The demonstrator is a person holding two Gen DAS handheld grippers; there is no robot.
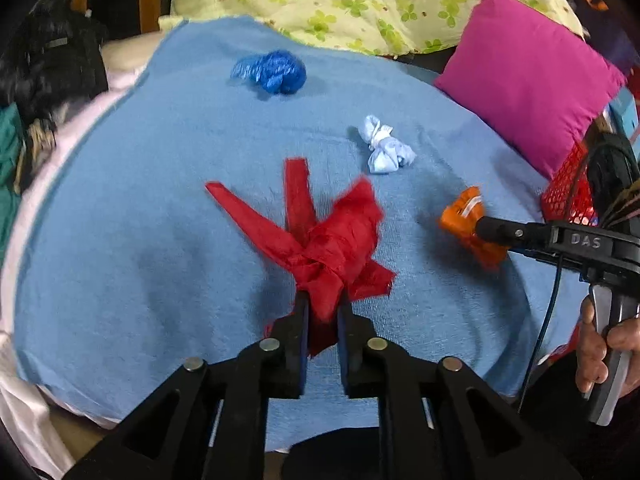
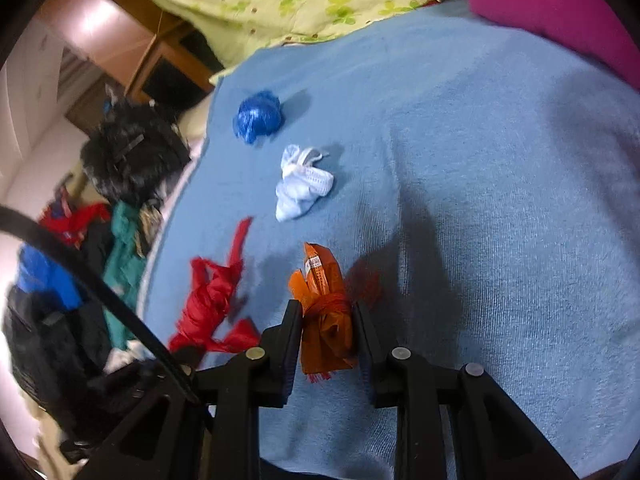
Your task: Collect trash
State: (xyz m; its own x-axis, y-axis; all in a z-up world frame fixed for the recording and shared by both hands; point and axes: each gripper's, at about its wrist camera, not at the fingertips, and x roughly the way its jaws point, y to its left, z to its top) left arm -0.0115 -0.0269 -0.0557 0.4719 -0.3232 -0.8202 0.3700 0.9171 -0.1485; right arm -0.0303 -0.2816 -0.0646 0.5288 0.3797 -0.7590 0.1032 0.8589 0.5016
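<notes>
A knotted red plastic bag (image 1: pixel 332 240) lies on the blue blanket (image 1: pixel 160 200); my left gripper (image 1: pixel 323 312) is shut on its near end. The bag also shows in the right wrist view (image 2: pixel 212 304). A knotted orange wrapper (image 2: pixel 326 312) sits between the fingers of my right gripper (image 2: pixel 326 316), which is shut on it; it shows in the left wrist view too (image 1: pixel 466 220). A white knotted bag (image 1: pixel 384 148) (image 2: pixel 300 184) and a crumpled blue bag (image 1: pixel 274 72) (image 2: pixel 258 116) lie farther away on the blanket.
A magenta pillow (image 1: pixel 528 76) and a green floral quilt (image 1: pixel 360 0) lie at the far side. A red mesh basket (image 1: pixel 568 192) stands at the right edge. Dark clothes (image 2: pixel 80 280) are piled off the blanket's left side.
</notes>
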